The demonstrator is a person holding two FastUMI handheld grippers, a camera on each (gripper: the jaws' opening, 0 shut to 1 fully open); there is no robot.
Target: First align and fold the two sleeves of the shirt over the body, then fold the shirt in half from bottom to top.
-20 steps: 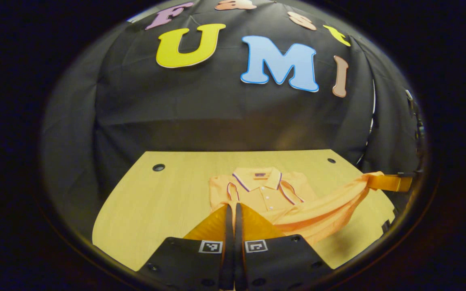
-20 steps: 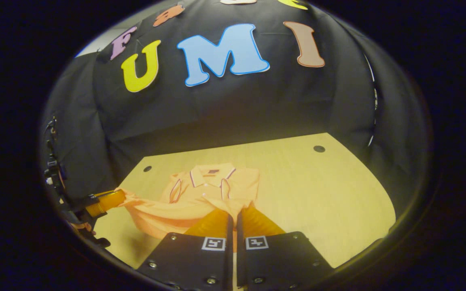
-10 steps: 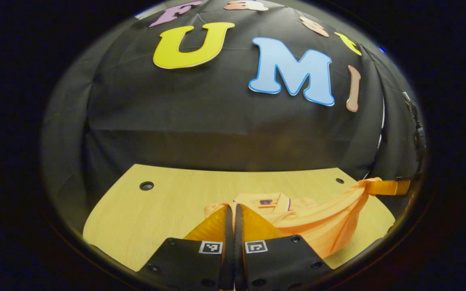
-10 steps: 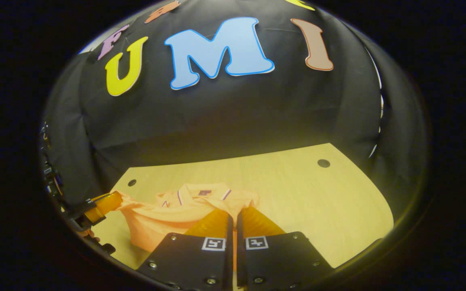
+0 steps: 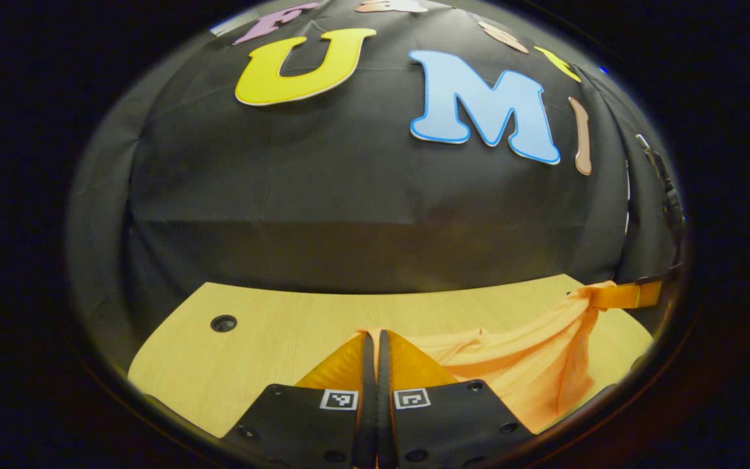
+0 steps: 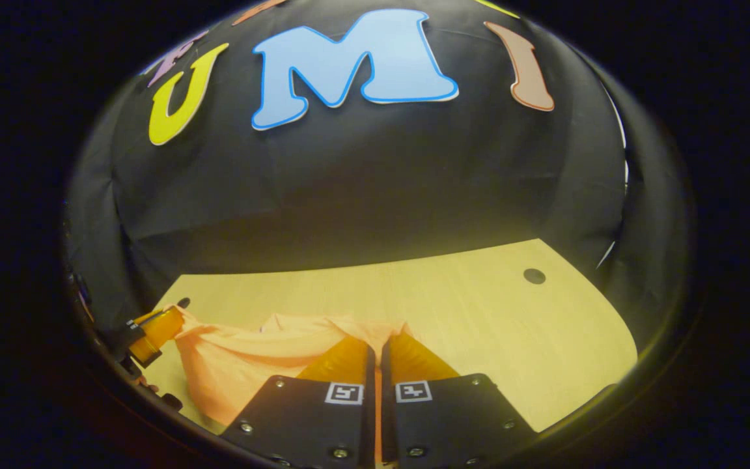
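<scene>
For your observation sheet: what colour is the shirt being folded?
Orange. The shirt shows best in the left gripper view.

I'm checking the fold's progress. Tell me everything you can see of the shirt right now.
The shirt is orange, of soft thin knit-looking fabric, hanging in loose folds above the pale wooden table. Its edge is lifted and stretched between the two claws: the left claw and the right claw are each shut on it. The cloth sags between them in a draped curve, its lower part toward the table. Collar and buttons are hidden behind the raised fabric.
</scene>
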